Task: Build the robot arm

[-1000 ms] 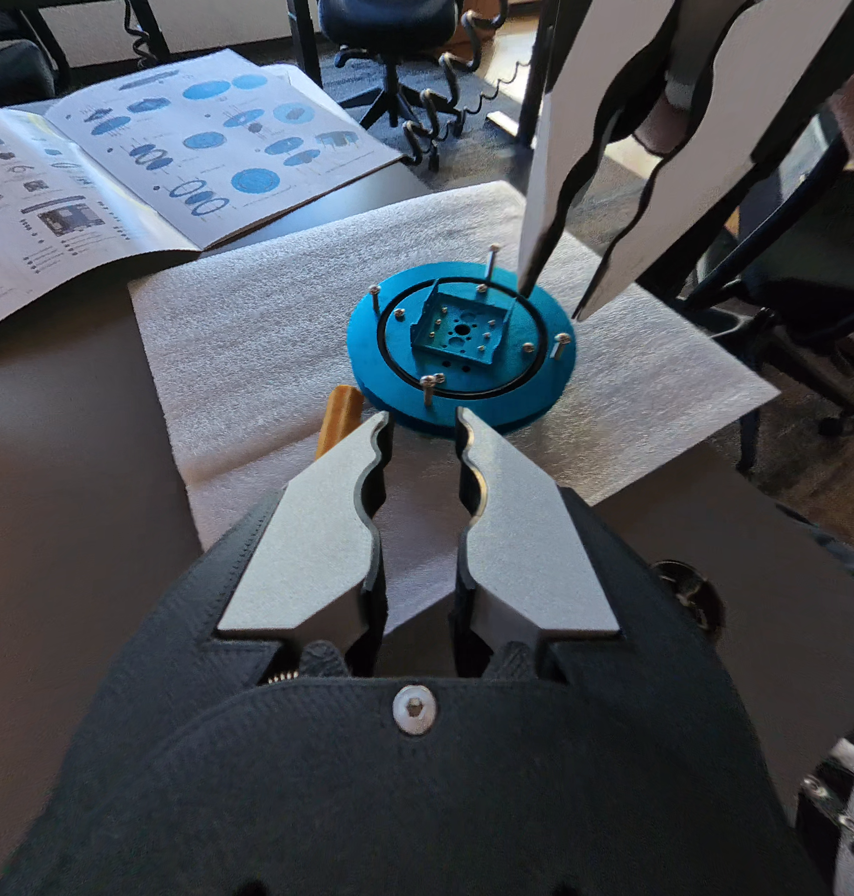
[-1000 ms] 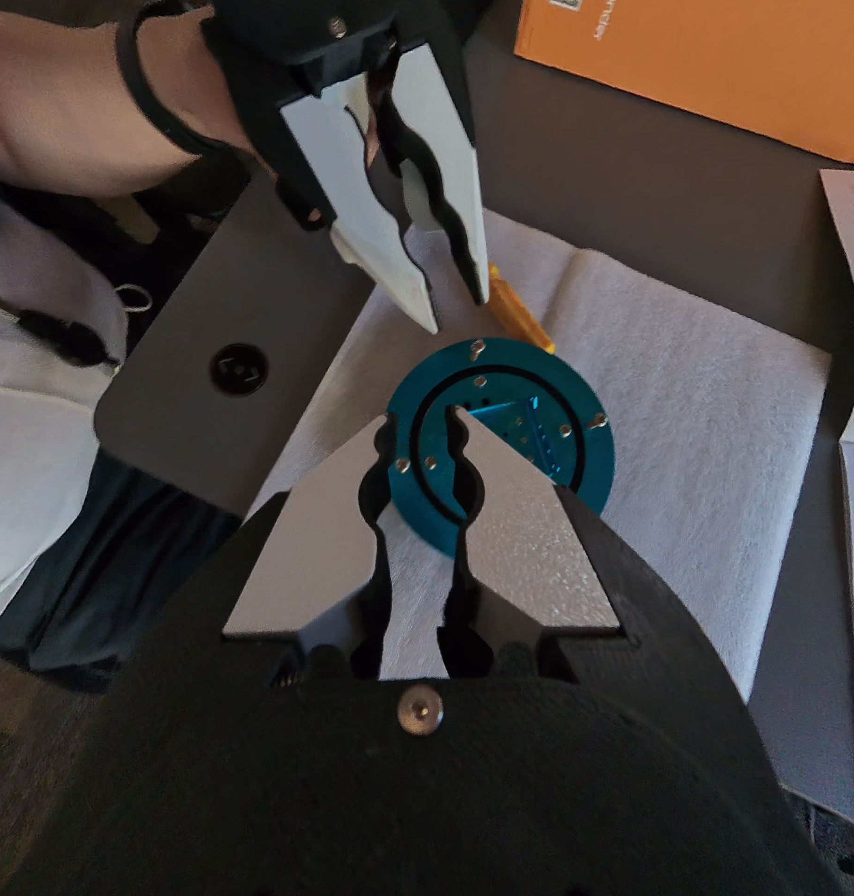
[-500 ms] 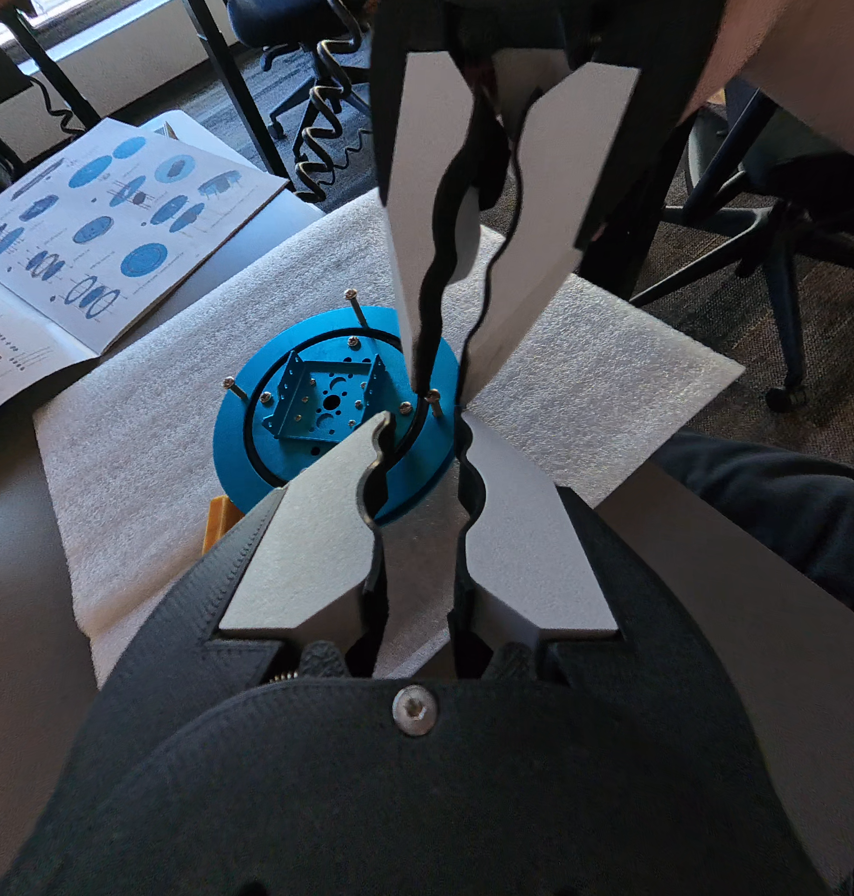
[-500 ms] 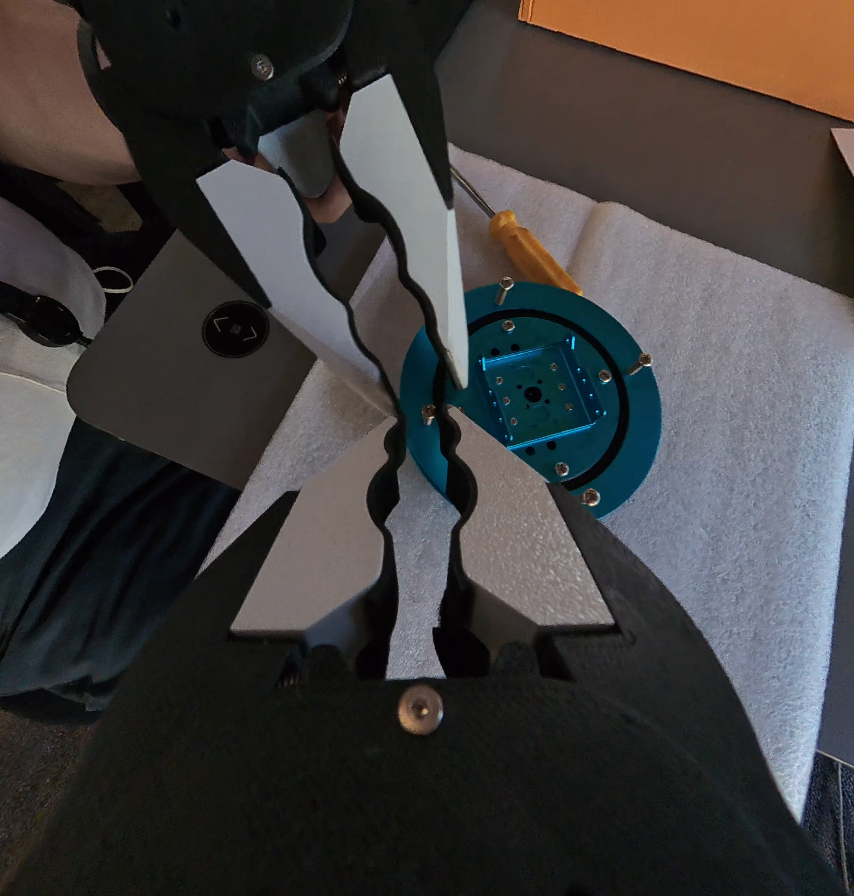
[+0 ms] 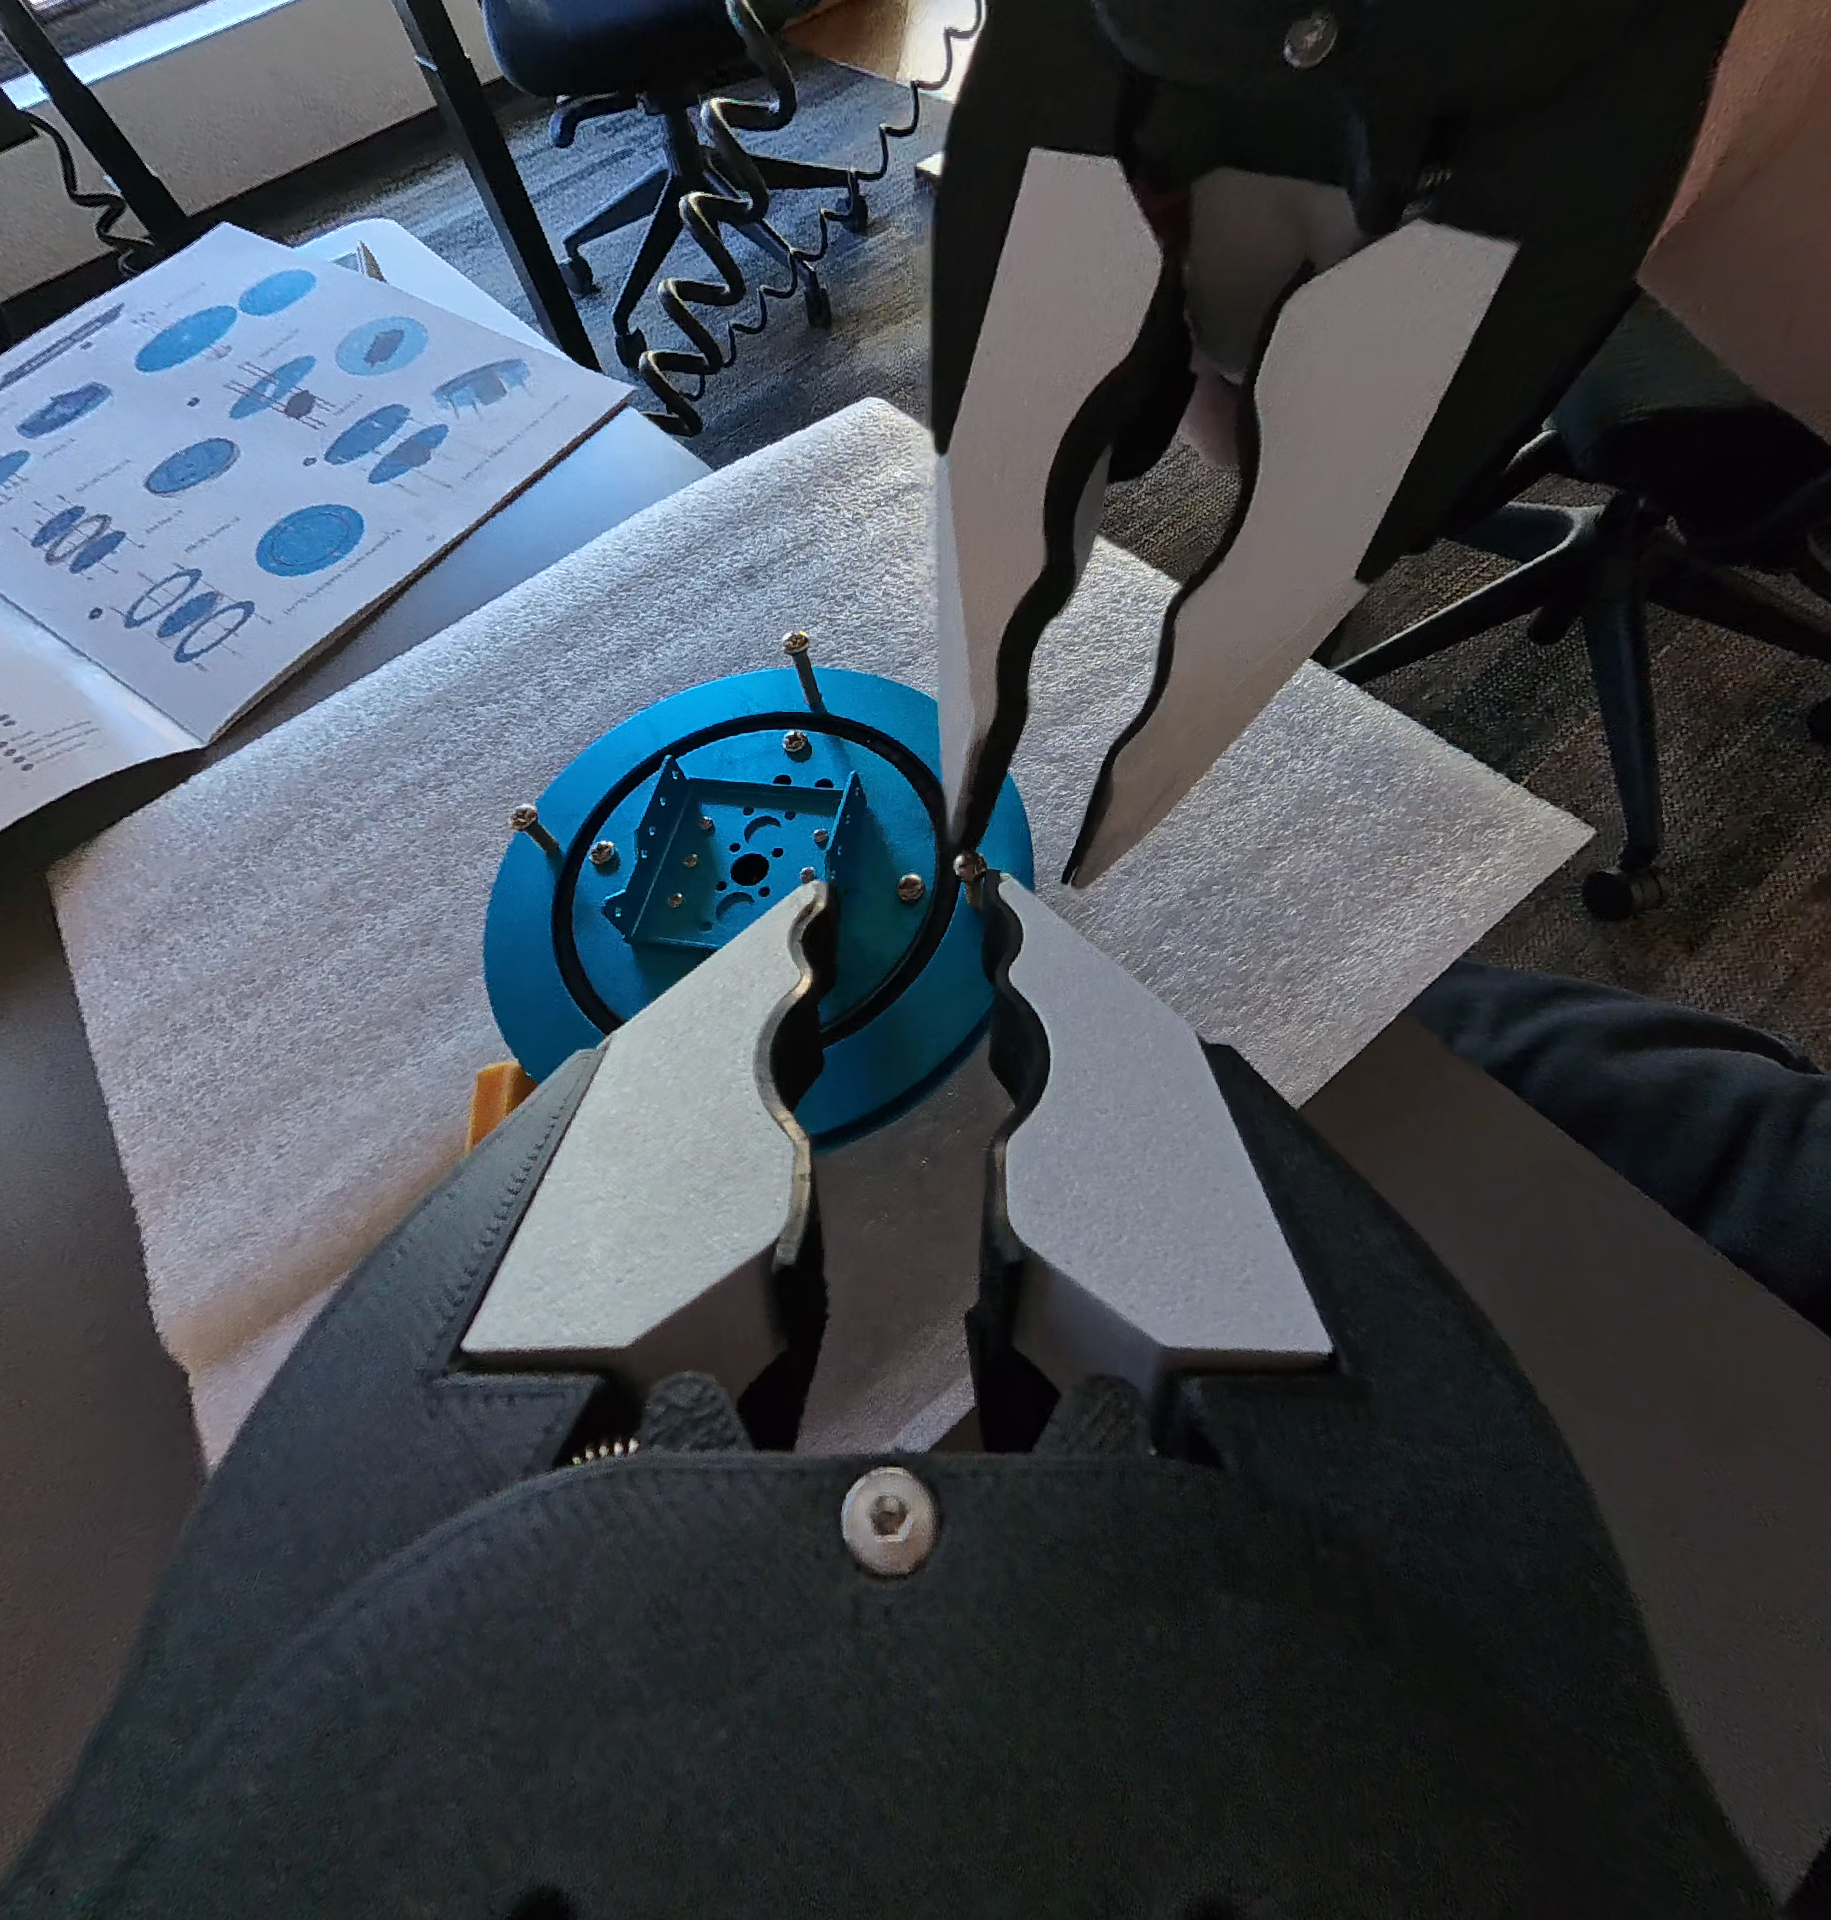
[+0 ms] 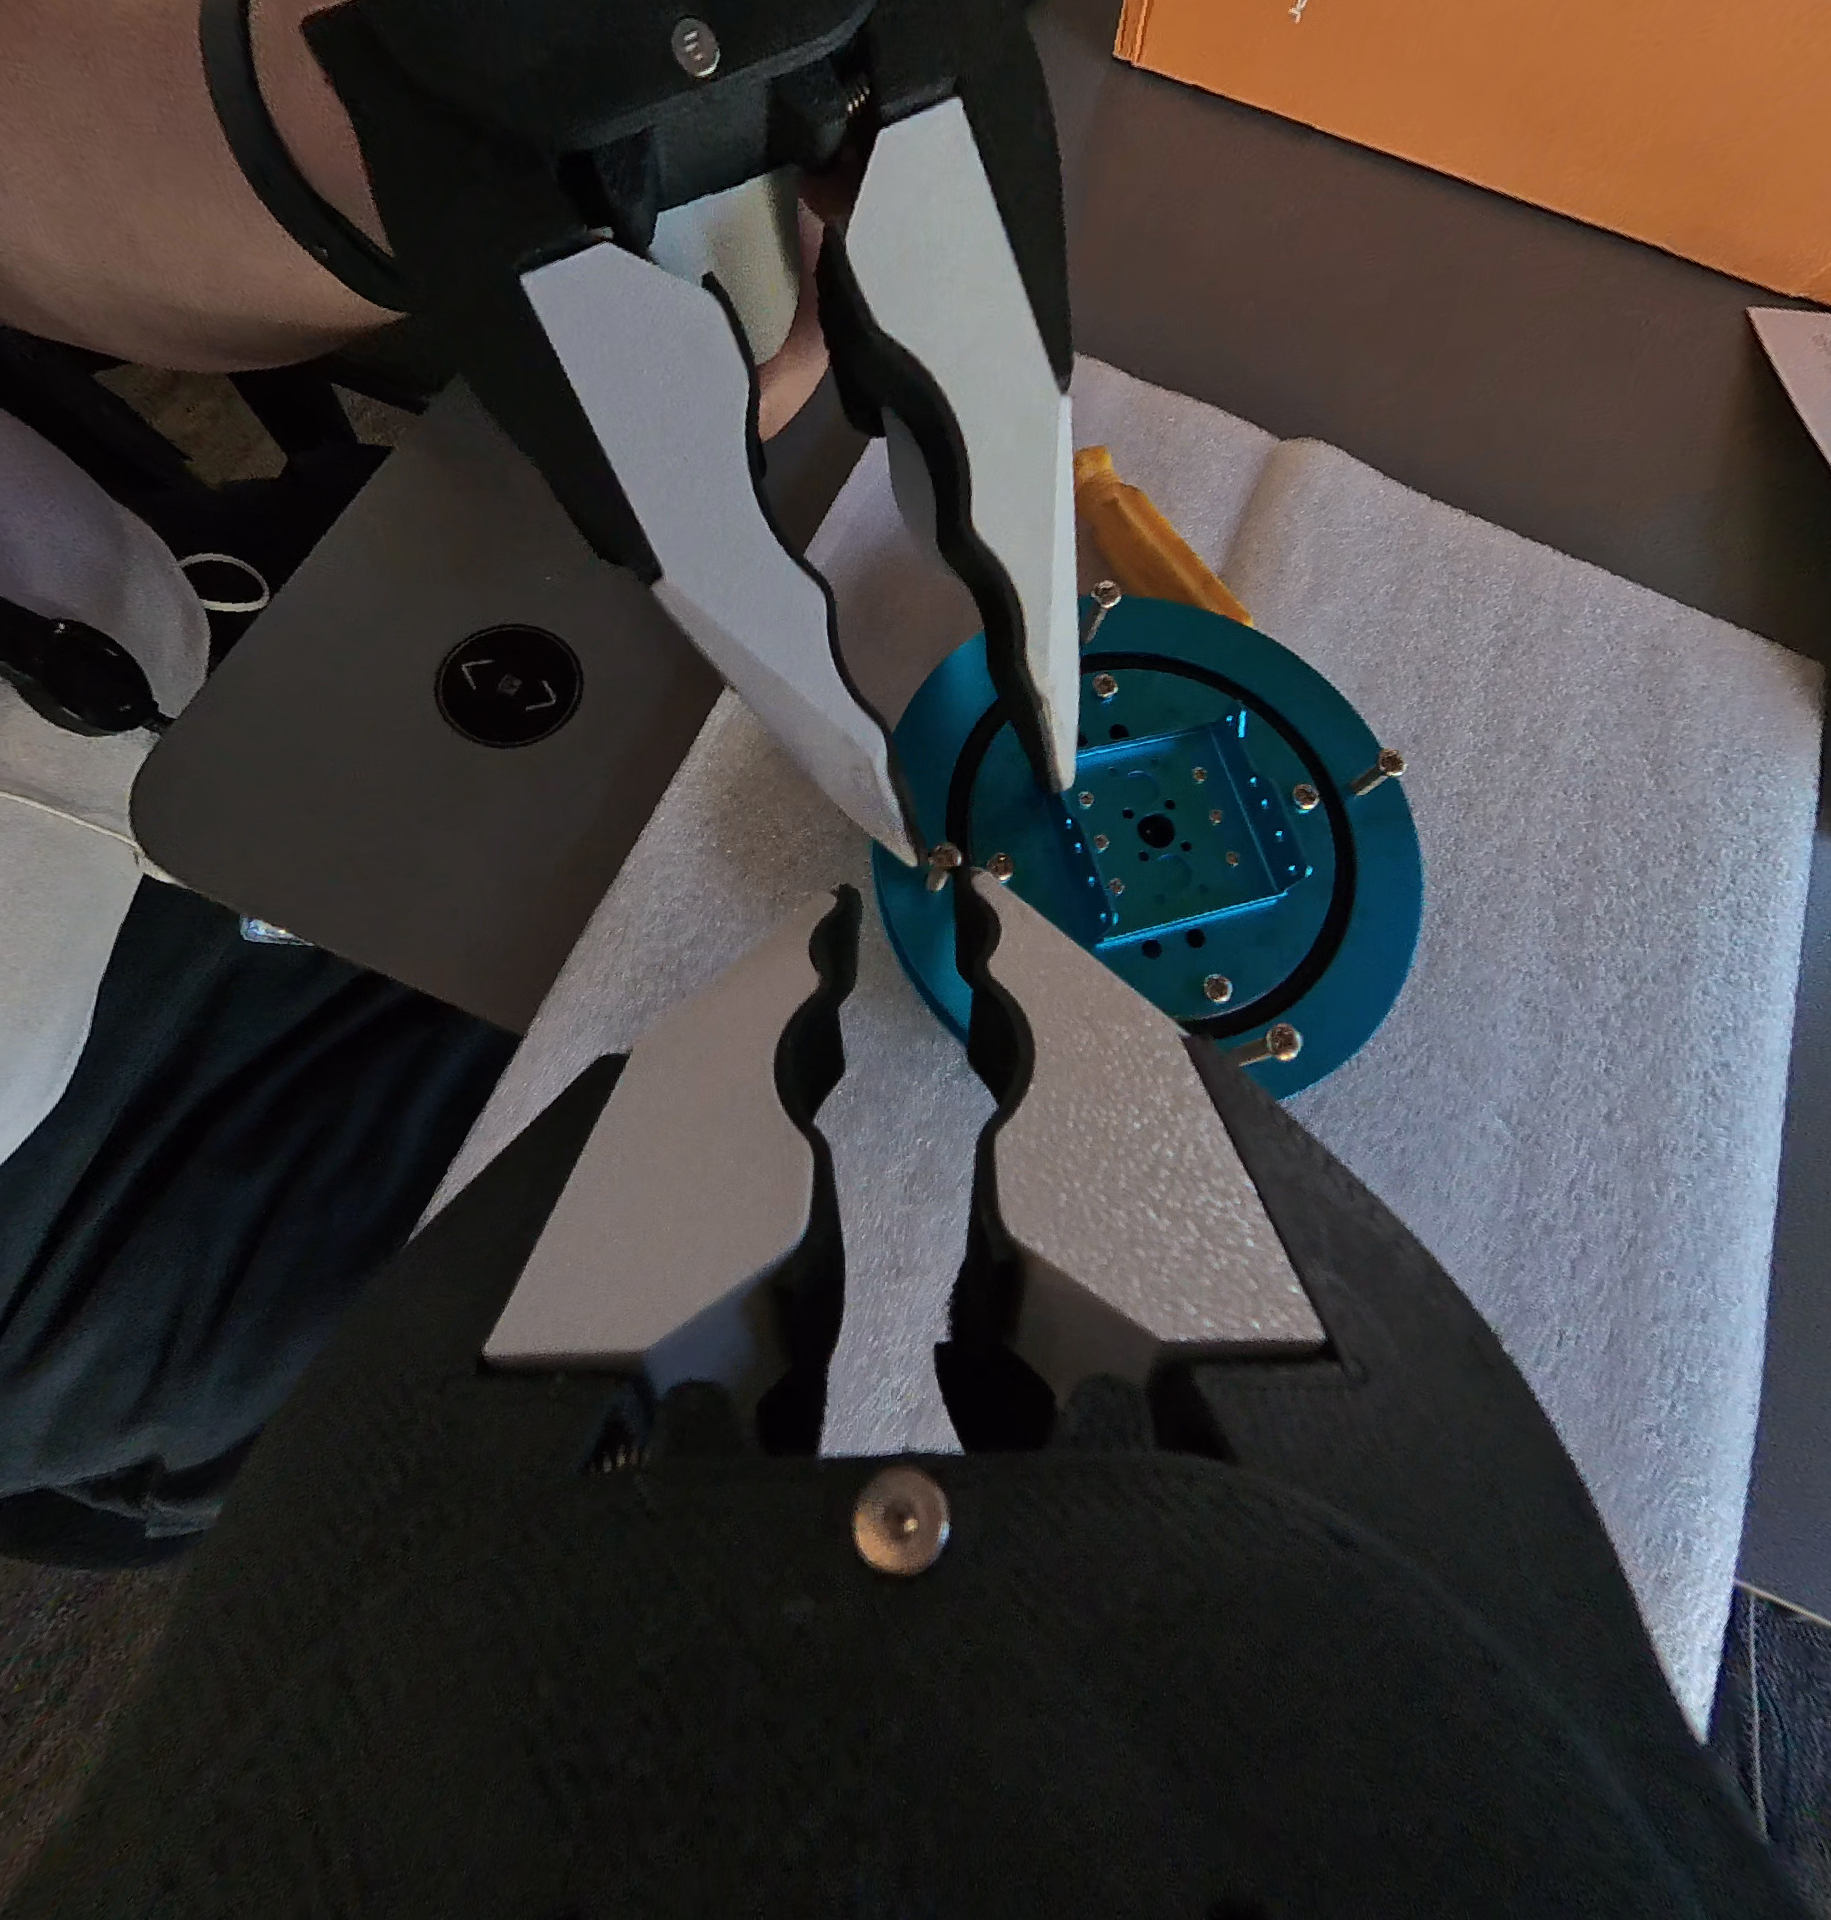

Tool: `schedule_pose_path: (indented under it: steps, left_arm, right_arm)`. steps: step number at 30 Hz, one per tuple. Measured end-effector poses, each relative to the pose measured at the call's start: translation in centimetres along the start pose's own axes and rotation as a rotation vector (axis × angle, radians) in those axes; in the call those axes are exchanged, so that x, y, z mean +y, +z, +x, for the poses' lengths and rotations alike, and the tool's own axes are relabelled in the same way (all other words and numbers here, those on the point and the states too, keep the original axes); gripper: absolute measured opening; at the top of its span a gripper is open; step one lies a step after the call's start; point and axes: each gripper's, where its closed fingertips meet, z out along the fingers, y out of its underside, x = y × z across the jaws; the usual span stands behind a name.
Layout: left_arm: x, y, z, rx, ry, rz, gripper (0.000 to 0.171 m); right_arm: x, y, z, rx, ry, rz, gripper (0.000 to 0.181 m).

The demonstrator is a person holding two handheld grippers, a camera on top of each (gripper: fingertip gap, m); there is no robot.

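white foam sheet [image 5: 350, 935], blue disc [image 5: 890, 1081] beneath both open grippers

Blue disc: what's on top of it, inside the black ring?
Inside the black ring on the blue disc sits a blue perforated bracket with small screws around it. The left gripper covers part of that area.

An office: swivel chairs [image 5: 682, 156] on carpet [image 5: 869, 343]; desk [image 5: 17, 1143] with open manual [image 5: 215, 468].
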Motion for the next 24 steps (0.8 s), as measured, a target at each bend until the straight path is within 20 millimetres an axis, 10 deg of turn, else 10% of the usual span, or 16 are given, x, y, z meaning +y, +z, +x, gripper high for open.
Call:
schedule_pose_path:
  steps: [24]
  left_arm:
    - [1.2,-0.5,0.8,0.061,0.016,-0.043,0.020]
  right_arm:
    - [-0.4,0.5,0.6,-0.071,0.001,-0.083,0.007]
